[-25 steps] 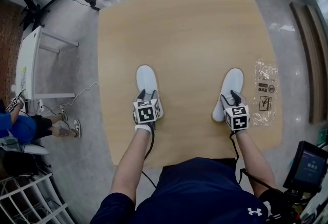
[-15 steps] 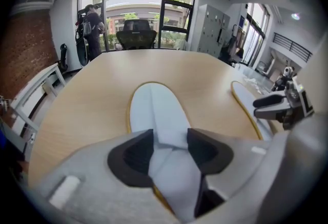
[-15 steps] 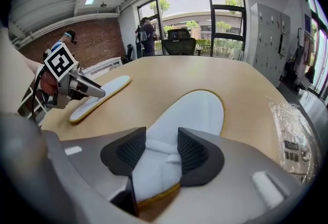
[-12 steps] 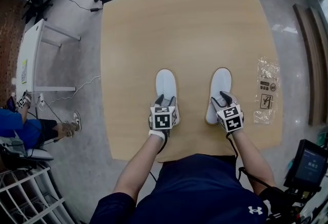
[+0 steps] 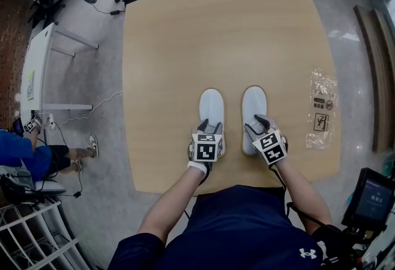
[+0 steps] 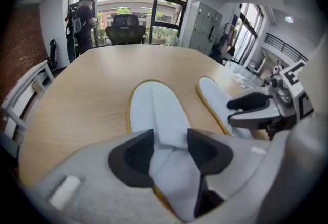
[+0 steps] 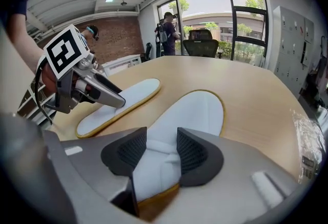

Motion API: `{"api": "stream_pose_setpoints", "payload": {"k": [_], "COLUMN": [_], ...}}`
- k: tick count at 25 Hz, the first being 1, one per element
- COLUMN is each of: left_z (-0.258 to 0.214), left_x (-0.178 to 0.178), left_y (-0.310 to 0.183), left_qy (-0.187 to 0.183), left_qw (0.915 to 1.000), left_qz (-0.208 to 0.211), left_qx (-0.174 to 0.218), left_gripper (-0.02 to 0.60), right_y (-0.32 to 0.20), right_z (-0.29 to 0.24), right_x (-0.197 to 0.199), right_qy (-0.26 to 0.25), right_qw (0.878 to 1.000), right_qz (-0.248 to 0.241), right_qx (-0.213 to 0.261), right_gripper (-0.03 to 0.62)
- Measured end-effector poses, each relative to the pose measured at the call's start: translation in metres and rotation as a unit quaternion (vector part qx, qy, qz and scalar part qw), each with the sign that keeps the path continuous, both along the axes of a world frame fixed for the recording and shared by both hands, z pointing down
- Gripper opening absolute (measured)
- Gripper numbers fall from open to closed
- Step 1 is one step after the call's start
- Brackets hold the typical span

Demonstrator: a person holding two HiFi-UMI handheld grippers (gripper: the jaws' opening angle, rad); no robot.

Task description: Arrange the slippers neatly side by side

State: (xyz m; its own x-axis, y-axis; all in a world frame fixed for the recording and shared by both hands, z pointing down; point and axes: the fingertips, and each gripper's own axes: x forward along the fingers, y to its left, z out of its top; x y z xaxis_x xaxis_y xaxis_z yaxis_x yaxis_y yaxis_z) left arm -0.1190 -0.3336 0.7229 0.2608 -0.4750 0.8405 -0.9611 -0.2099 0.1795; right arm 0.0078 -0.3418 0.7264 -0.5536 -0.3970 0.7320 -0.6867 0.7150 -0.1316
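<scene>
**Slippers nearly paired, each gripped at its heel end**

Both slippers lie on the desk (image 5: 216,34) just in front of the person, toes pointing away. Their long axes run almost parallel, with a narrow strip of bare wood between them. The left slipper (image 5: 212,105) is under the left gripper (image 5: 210,125), and the right slipper (image 5: 253,105) is under the right gripper (image 5: 258,126). Each gripper reaches in from the near side, so each slipper stretches straight ahead of its own jaws.

The left gripper view shows the jaws clenched on the bunched white upper of the left slipper. The right gripper view shows the right jaws closing, with the right slipper's upper pinched between the pads.

What is left looks like a sideways matter of narrowing the gap without turning either sole. Neither hand is better placed, since each is already on its own slipper. The toes seem about level, though the wide-angle bend of the head view makes that hard to judge exactly. A clear plastic wrapper (image 5: 321,108) lies well to the right, out of the way.
</scene>
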Motion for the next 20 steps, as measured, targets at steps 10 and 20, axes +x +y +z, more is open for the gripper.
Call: {"api": "stream_pose_setpoints", "payload": {"k": [10,20], "left_z": [-0.004,0.009], "left_x": [-0.004,0.000], "left_y": [-0.009,-0.003], "left_qy": [-0.034,-0.038], "left_qw": [0.9978,0.9923], "left_qz": [0.041,0.117], "left_qx": [0.039,0.016], "left_gripper": [0.210,0.213], "right_y": [-0.015,-0.013], "right_z": [-0.021,-0.005], "right_x": [0.009,0.015], "right_qy": [0.033,0.056], "right_qw": [0.998,0.998], "right_qz": [-0.007,-0.005], "right_qx": [0.061,0.034], "right_gripper": [0.166,0.235]}}
